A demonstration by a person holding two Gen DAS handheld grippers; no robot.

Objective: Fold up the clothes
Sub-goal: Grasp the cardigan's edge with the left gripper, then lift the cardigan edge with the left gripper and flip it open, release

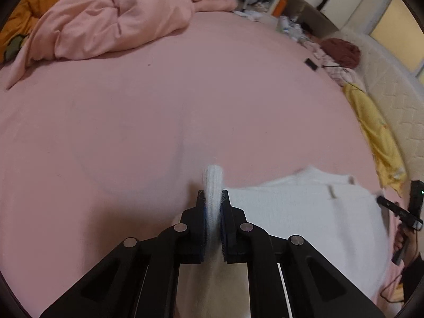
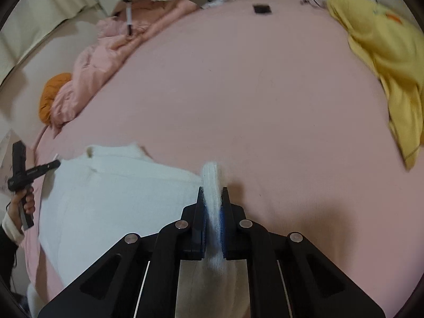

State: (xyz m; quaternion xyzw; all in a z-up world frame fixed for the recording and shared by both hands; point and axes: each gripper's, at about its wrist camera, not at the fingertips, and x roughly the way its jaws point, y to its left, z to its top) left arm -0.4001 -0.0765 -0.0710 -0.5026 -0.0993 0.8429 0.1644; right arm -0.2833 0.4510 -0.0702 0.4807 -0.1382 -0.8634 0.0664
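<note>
While both the left gripper (image 1: 213,198) and right gripper (image 2: 213,197) clamp the white sweater's (image 1: 304,212) edges, open pink sheet (image 1: 159,119) lies ahead.

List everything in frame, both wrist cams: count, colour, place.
white knit sweater: 1, white, spread on the near part of the bed, an edge pinched in each tool
bed sheet: 1, pink, covers the bed
duvet: 1, pink, bunched at the far left of the bed in the left wrist view
orange cushion: 1, orange, beside the duvet
yellow garment: 1, yellow, crumpled at the bed's right edge
dark red bundle: 1, far right, by a white quilted mattress edge
small black device: 1, black, far on the sheet
left tool: 1, black, shut on the sweater
right tool: 1, black, shut on the sweater
hand: 1, holding the left tool's handle, dark sleeve
</note>
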